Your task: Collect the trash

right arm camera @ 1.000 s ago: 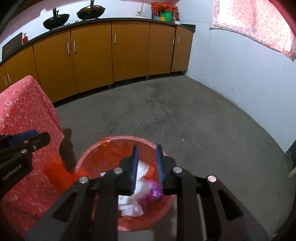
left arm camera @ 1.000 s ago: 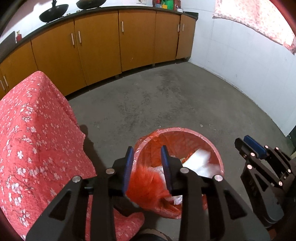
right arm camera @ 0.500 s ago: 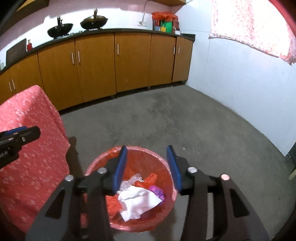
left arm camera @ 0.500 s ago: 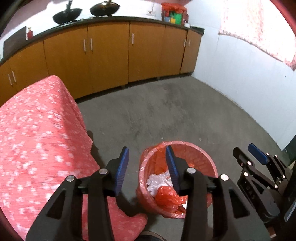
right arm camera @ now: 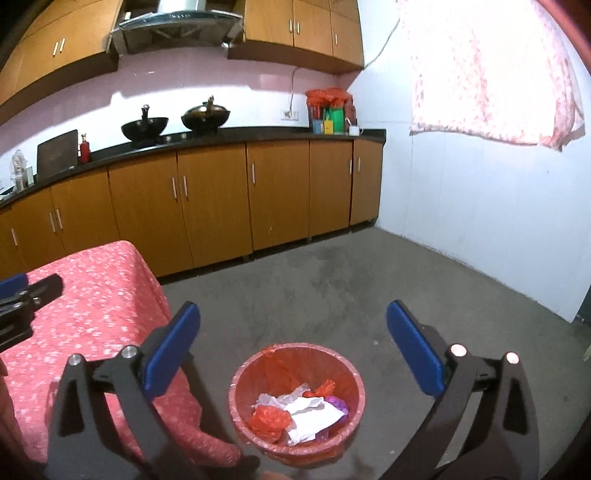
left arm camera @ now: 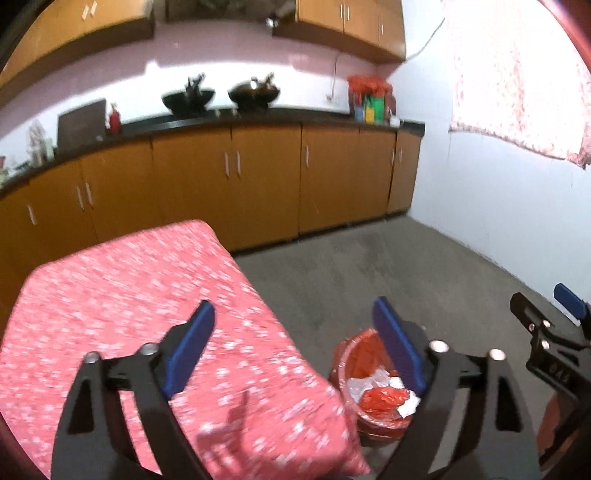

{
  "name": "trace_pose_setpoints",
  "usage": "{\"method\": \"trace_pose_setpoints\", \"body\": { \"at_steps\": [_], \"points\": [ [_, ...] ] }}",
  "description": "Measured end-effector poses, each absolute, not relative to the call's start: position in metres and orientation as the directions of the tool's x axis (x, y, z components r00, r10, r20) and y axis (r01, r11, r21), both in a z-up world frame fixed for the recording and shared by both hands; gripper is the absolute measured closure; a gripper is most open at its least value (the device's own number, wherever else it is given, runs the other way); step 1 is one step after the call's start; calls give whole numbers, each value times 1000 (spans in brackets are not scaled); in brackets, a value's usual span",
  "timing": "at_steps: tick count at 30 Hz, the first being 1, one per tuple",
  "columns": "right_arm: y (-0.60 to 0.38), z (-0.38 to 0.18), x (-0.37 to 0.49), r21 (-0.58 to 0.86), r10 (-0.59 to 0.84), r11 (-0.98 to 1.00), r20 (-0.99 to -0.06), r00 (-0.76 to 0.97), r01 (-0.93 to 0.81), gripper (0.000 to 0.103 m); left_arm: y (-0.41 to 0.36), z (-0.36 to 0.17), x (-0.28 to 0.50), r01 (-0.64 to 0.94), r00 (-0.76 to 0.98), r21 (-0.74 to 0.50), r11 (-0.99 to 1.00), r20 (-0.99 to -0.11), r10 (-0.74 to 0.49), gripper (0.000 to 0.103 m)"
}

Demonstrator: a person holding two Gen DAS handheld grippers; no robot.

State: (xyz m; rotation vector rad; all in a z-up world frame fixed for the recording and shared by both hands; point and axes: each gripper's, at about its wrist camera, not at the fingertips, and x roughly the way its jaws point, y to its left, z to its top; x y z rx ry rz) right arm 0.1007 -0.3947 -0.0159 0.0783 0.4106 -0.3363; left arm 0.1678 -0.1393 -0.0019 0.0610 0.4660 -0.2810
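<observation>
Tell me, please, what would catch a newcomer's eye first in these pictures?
Probably the red-lined bin on the grey floor, holding white and red scraps, framed by the open right gripper. Beside it, the pink floral cloth over a table fills the left view under the open left gripper.

We see orange base cabinets [right arm camera: 221, 199] w/ black countertop [right arm camera: 258, 132]; on it 2 woks [right arm camera: 144, 127], red bottle [right arm camera: 85, 147] to their left, colourful containers [right arm camera: 328, 114] at right end. Range hood [right arm camera: 177, 22] above woks, pink curtain [right arm camera: 491, 70] right of cabinets
</observation>
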Motion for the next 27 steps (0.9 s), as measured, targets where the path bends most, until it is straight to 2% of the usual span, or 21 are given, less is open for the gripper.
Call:
{"method": "trace_pose_setpoints", "body": {
  "at_steps": [3, 8, 19, 22, 27],
  "points": [
    [-380, 2, 72, 35, -292, 944, -383, 876, 330, 4, -123, 11, 136, 270, 883, 24, 963, -405, -237, 2],
    [-354, 20, 29, 47, -269, 952, -340, 901, 302, 4, -98, 20, 92, 235, 896, 27, 972, -394, -206, 2],
    [-311, 23, -26, 32, -242, 963, -349, 905, 269, 4, -47, 13, 33, 99, 908, 11, 995, -410, -86, 2],
    [-303, 21, -40, 50, -218, 966, -368, 904, 253, 4, -43, 11, 19, 104, 910, 18, 994, -405, -87, 2],
    [-282, 21, -57, -1, -241, 967, -338, 910, 256, 4, -39, 7, -2, 119, 914, 27, 992, -393, -99, 2]
  ]
}}
